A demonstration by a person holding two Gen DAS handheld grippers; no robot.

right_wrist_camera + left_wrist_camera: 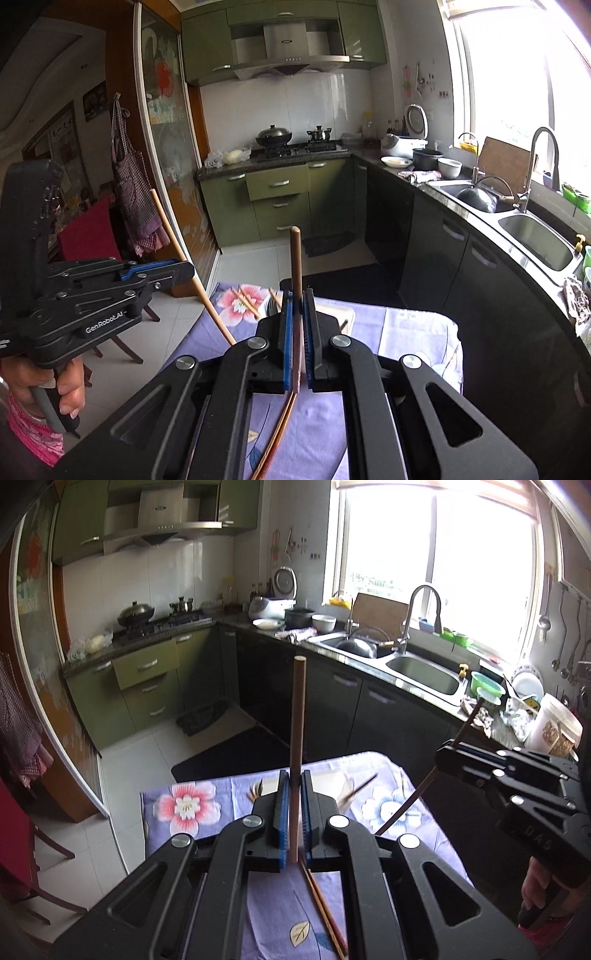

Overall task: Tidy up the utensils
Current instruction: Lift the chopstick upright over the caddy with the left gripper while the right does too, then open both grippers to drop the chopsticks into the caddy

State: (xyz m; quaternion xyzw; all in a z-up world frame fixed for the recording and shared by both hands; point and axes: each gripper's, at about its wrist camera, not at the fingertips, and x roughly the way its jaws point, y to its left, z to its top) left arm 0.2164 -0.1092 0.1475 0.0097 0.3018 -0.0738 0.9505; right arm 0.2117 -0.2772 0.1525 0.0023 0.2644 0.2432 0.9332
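My left gripper point(294, 777) is shut on a light wooden chopstick point(297, 716) that stands upright above the table; the same gripper point(184, 267) and its chopstick point(173, 236) show at the left of the right wrist view. My right gripper point(296, 295) is shut on a darker brown chopstick point(296, 258), also upright; it appears at the right of the left wrist view point(443, 753) with its stick point(413, 801) slanting down. More chopsticks point(323, 912) lie on the floral cloth below the left gripper, and loose ones point(245, 301) lie at the table's far end.
The table point(207, 808) wears a purple floral cloth. A kitchen counter with a double sink point(424, 672), bowls and a white tub point(554, 725) runs along the right. A stove point(295, 147) and green drawers stand at the back. A red chair point(92, 236) is at the left.
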